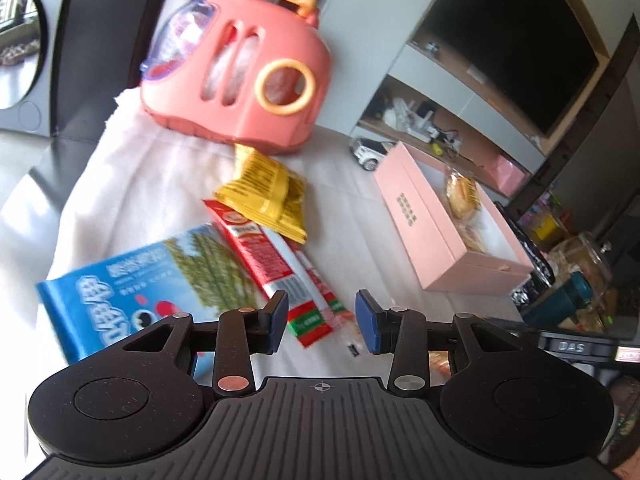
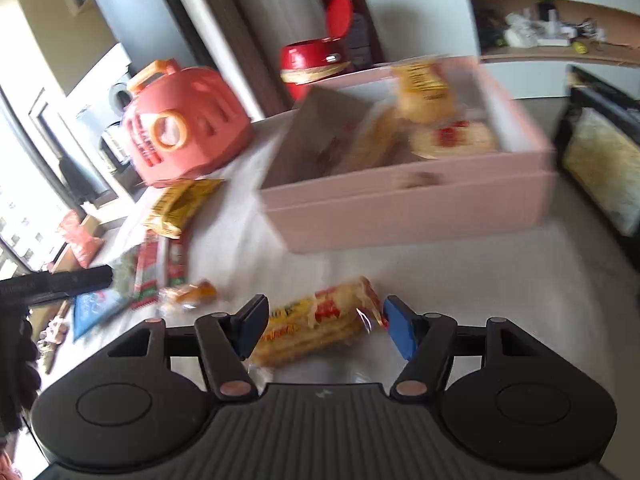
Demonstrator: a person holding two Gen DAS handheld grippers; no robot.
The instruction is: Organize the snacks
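Left wrist view: the left tool is seen with its blue-padded jaws spread apart and nothing held between them; it is positioned above the near end of a red sausage-stick packet, which lies on the white-clothed counter; a blue seaweed-snack bag is seen to the left of that packet, partly hidden by the tool; a yellow snack packet lies beyond the red packet, overlapping its far end; a pink plastic carrier case with an orange handle stands behind the yellow packet; a pink open box is placed to the right, well apart from the loose snacks, and wrapped cakes are visible inside it.

Right wrist view (blurred): the right tool is seen with its jaws open; a wrapped cracker packet lies on the counter between the jaws, and contact with the pads cannot be determined; the pink open box is located beyond it, with several wrapped cakes inside; the yellow snack packet, the red packet and the carrier case are seen to the left; a small orange wrapped snack lies near the left jaw.
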